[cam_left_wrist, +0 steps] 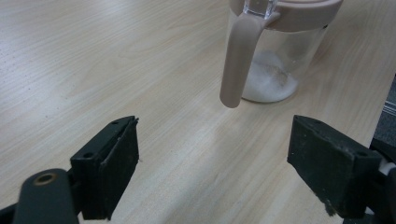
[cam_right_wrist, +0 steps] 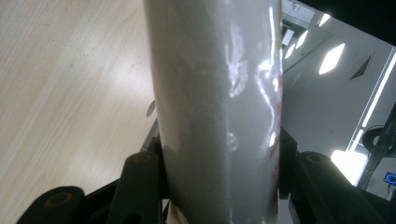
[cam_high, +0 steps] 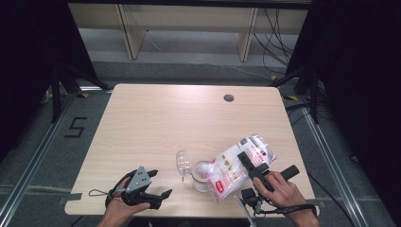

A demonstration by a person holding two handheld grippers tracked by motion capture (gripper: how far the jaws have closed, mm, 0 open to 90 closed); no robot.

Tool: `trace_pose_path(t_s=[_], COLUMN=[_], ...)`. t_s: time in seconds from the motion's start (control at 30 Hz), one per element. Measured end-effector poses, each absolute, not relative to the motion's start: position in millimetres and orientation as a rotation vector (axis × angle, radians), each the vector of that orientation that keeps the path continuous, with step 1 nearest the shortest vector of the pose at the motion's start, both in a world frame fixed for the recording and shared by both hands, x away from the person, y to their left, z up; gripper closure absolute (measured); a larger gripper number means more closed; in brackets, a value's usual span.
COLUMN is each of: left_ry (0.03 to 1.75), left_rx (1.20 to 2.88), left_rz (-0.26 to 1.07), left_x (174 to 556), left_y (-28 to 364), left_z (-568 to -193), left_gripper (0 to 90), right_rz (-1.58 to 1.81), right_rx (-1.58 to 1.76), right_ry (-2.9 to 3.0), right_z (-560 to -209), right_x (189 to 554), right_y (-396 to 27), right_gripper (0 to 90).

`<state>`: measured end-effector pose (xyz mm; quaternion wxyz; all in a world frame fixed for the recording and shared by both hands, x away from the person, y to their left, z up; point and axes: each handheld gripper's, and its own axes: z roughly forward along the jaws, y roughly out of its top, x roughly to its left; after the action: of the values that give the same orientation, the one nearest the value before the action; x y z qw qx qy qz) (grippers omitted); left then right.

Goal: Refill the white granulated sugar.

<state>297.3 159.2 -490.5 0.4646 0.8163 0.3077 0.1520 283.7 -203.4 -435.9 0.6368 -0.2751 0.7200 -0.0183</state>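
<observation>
A clear jar (cam_high: 201,176) with a pink rim and its flip lid (cam_high: 182,163) open stands near the table's front edge. A little white powder lies in its bottom. Over it leans a clear plastic bag (cam_high: 234,165) of white powder with red print, its lower end at the jar's mouth. My right gripper (cam_high: 245,158) is shut on the bag; in the right gripper view the bag (cam_right_wrist: 219,102) is pinched between the jaws of the right gripper (cam_right_wrist: 219,186). My left gripper (cam_high: 160,183) rests open to the left of the jar. In its own view, the left gripper (cam_left_wrist: 215,163) faces the jar (cam_left_wrist: 275,65) and its pink handle (cam_left_wrist: 238,60).
The light wood table (cam_high: 156,123) has a round cable hole (cam_high: 229,98) at the back right. Wooden shelving (cam_high: 189,23) stands beyond it and dark curtains hang on both sides. Both grippers sit close to the table's front edge.
</observation>
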Motion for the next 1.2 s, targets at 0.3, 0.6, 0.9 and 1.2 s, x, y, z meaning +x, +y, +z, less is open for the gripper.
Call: trace_pose_path(t_s=[0.3,0.6,0.9,1.2], left_ry=[0.756,0.757,0.756,0.755], left_rx=[2.006,2.001,1.998,1.999], left_rz=[0.374,0.379,0.378,0.378], left_x=[297.1,297.0,297.3,297.3], left_y=[159.3,159.2,159.0,159.0], left_z=[-490.4,-490.5,-491.0,-490.9], left_gripper=[16.1,16.1,16.1,16.1], right_rz=[-0.048,-0.056,-0.109,-0.101], right_rx=[-0.615,-0.631,-0.683,-0.681], right_ry=[1.651,1.653,1.661,1.660], right_z=[-436.1,-435.7,-430.4,-430.9], right_x=[282.4,282.7,282.9,285.0], right_y=[-203.6,-202.9,-200.9,-202.0], right_gripper=[60.2,61.0,61.3,61.6])
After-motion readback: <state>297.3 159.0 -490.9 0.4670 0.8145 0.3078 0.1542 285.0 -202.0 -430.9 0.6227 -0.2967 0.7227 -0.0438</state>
